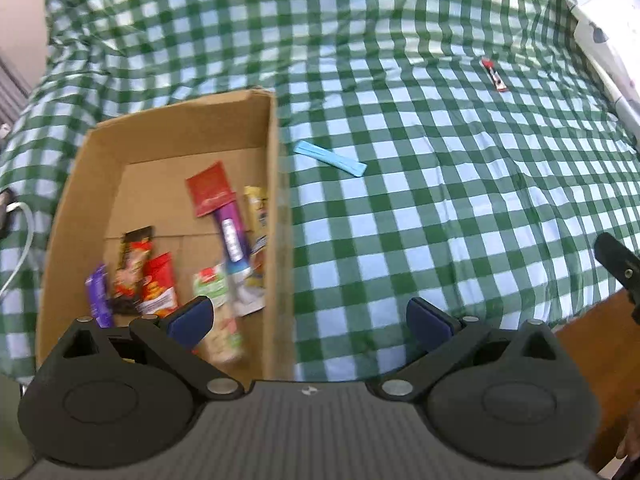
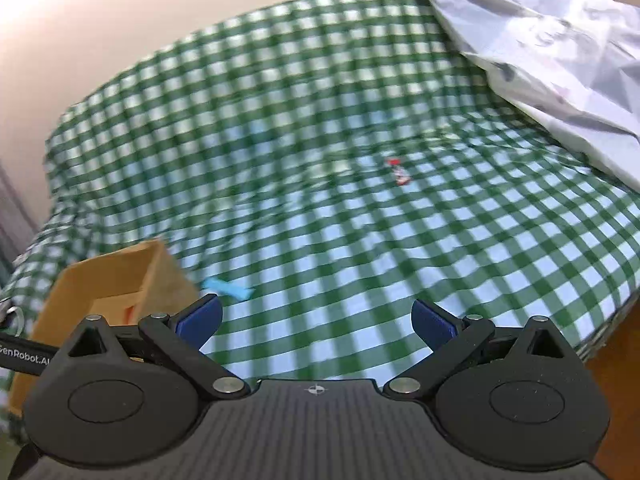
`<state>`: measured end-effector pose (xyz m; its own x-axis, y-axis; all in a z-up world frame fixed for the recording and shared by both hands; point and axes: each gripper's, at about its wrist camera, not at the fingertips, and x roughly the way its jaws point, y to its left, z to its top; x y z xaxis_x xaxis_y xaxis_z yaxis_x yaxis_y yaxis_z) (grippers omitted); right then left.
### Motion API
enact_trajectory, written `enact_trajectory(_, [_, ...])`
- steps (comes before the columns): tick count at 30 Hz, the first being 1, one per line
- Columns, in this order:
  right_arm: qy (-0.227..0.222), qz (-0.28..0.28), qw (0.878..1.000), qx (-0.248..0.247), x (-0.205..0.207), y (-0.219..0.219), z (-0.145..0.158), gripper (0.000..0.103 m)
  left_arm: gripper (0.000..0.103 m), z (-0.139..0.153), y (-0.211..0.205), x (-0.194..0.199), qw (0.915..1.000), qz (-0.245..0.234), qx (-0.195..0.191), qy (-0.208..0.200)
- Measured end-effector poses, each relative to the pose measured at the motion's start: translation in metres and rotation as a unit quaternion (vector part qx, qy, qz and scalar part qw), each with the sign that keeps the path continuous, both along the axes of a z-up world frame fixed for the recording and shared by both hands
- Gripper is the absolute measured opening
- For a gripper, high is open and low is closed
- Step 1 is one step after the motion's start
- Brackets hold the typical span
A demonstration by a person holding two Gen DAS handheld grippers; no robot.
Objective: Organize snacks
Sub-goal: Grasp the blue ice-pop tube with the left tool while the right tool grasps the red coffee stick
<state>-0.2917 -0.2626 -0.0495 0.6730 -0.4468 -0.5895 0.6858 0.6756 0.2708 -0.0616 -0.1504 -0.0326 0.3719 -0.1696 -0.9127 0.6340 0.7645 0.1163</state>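
A cardboard box [image 1: 168, 128] sits on the left part of a bed covered by a green-and-white checked cloth [image 1: 440, 208]. Inside the box lie several snack packets: a purple one [image 1: 98, 296] against the left wall, a dark one with red print [image 1: 134, 268], a red-orange one [image 1: 160, 286], a green-and-white one [image 1: 218, 312], a long purple stick pack [image 1: 232, 240], a red square sachet [image 1: 211, 188] toward the back, and a yellow one [image 1: 256, 208] against the right wall. Just beside the box's right wall, a light blue packet [image 1: 330, 158] lies flat on the cloth. Farther toward the bed's back right, well apart from the box, rests a small red-and-white packet [image 1: 495, 76]. A pale crumpled sheet [image 2: 540, 52] covers the bed's right edge.

The left claw [image 1: 310, 318] hovers over the box's near right corner, its blue pads spread wide with nothing between them. The right claw [image 2: 316, 322] hangs above the cloth near the bed's front edge, likewise spread and empty, with the blue packet just ahead of its left finger.
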Motion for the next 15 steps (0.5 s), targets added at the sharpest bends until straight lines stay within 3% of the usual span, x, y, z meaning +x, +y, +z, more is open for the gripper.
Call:
enact_trajectory(6, [0.029, -0.024, 0.999, -0.009, 0.026, -0.057, -0.025, 0.1, 0.103, -0.043, -0.057, 0.039, 0.9974, 0.039, -0.016, 0.058])
enact_trajectory(9, [0.046, -0.034, 0.998, -0.024, 0.046, -0.09, -0.036, 0.101, 0.103, -0.071, -0.087, 0.056, 0.9961, 0.054, -0.019, 0.066])
enact_trajectory(12, [0.059, -0.037, 0.997, -0.034, 0.069, -0.136, -0.054, 0.101, 0.103, -0.102, -0.118, 0.079, 0.9956, 0.066, -0.008, 0.066])
enact_trajectory(15, [0.069, -0.041, 0.996, -0.042, 0.093, -0.196, -0.076, 0.101, 0.103, -0.134, -0.139, 0.113, 0.9897, 0.11, -0.005, 0.091])
